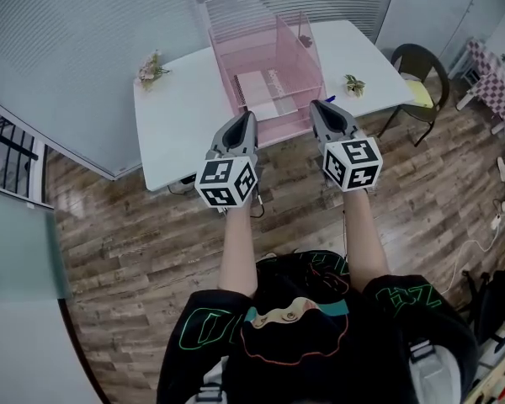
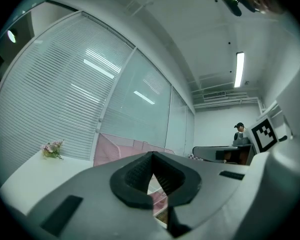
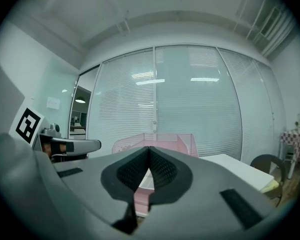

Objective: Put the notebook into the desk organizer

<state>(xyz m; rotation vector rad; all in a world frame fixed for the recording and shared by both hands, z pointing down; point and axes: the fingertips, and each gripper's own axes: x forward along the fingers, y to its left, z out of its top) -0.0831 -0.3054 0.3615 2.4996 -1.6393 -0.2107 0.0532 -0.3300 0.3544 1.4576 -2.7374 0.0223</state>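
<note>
A clear pink desk organizer (image 1: 269, 66) stands on the white table (image 1: 185, 108). A pale notebook (image 1: 261, 87) rests inside its front compartment. My left gripper (image 1: 250, 116) hovers at the table's near edge, just left of the organizer's front, jaws shut on nothing. My right gripper (image 1: 316, 106) is level with it at the organizer's front right corner, also shut and empty. The organizer shows as a pink frame (image 2: 120, 149) past the left jaws and as a pink box (image 3: 157, 140) beyond the right jaws. Each gripper view shows the other gripper's marker cube at its edge.
A small flower sprig (image 1: 151, 67) lies at the table's left rear, another small plant (image 1: 353, 83) at the right. A blue pen (image 1: 330, 98) lies near the right gripper. A dark chair (image 1: 417, 82) stands right of the table. Wooden floor (image 1: 135, 234) is under me.
</note>
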